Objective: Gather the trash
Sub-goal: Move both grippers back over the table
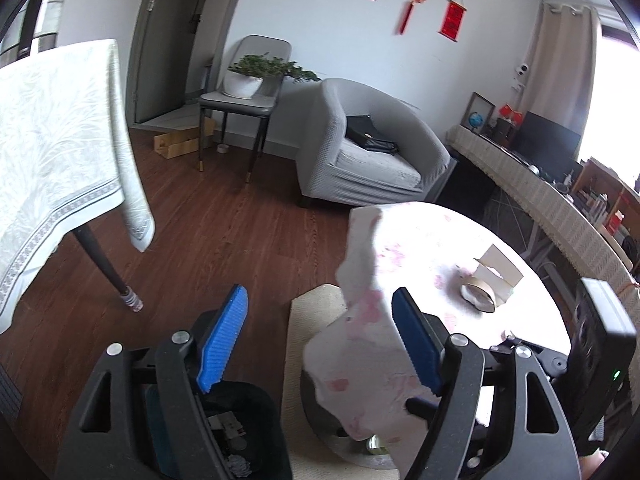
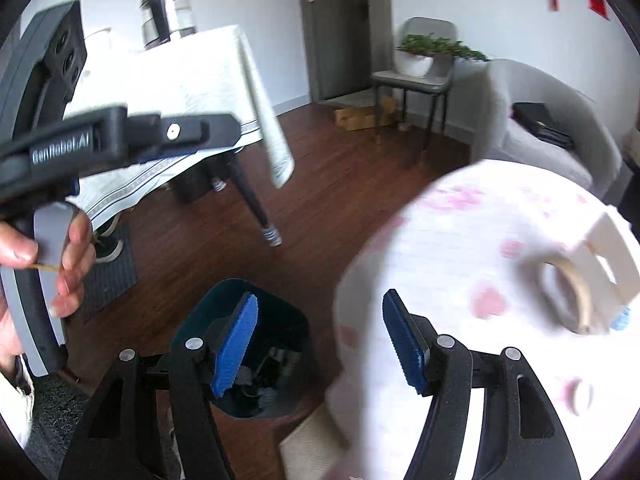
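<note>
Left tongs [image 1: 320,340] wide, empty | right tongs [image 2: 320,340] wide, empty | both angled down over bin [image 2: 296,320]

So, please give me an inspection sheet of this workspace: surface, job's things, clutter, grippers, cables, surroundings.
Surface: round table under a white cloth with pink flowers; wooden floor below.
Job's things: dark trash bin on the floor beside the table, with scraps already inside; tape roll and torn cardboard piece on the table.
Clutter: cardboard box on the floor near the chair.
Grippers: left gripper open, nothing between the pads; right gripper open, nothing between the pads, above the bin.
Cables: nothing seen.
Surroundings: second table with a pale cloth, grey armchair, chair holding a potted plant, red wall decorations.
</note>
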`<state>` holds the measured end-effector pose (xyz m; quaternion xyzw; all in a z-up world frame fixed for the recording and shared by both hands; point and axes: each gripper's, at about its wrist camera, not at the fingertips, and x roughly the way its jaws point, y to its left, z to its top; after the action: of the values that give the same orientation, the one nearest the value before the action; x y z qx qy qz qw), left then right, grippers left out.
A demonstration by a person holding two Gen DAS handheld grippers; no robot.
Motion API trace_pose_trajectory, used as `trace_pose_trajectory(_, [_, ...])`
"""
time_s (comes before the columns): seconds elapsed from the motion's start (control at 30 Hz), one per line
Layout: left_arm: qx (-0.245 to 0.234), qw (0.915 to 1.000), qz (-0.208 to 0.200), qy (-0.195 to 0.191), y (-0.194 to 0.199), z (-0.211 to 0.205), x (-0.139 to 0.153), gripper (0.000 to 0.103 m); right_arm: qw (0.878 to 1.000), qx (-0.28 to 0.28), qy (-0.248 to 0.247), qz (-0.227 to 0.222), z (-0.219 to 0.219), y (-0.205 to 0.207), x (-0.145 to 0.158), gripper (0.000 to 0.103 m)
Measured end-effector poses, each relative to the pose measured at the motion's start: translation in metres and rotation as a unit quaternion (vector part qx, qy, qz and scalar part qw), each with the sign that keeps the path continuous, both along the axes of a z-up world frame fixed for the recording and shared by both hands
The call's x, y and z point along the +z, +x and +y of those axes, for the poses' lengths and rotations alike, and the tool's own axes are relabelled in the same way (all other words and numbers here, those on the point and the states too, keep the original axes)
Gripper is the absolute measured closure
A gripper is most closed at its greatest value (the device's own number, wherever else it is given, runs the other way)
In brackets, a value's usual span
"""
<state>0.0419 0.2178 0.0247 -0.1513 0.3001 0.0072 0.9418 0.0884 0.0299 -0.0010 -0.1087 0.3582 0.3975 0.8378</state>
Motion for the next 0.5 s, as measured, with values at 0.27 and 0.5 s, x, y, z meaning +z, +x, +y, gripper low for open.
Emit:
trace_pose_trajectory(0.27, [-0.029,0.9995,0.003,0.015,0.02,-0.049,-0.004,0.025,0.998,-0.046,-0.016,-0.031,-0.044,0.009,0.006,0.033])
trace_pose_trajectory(0.5, [-0.047,0.9985,0.011,0.024,0.036,-0.08,-0.01,0.025,0.996,-0.083,-0.017,-0.03,-0.089,0.019,0.005,0.032])
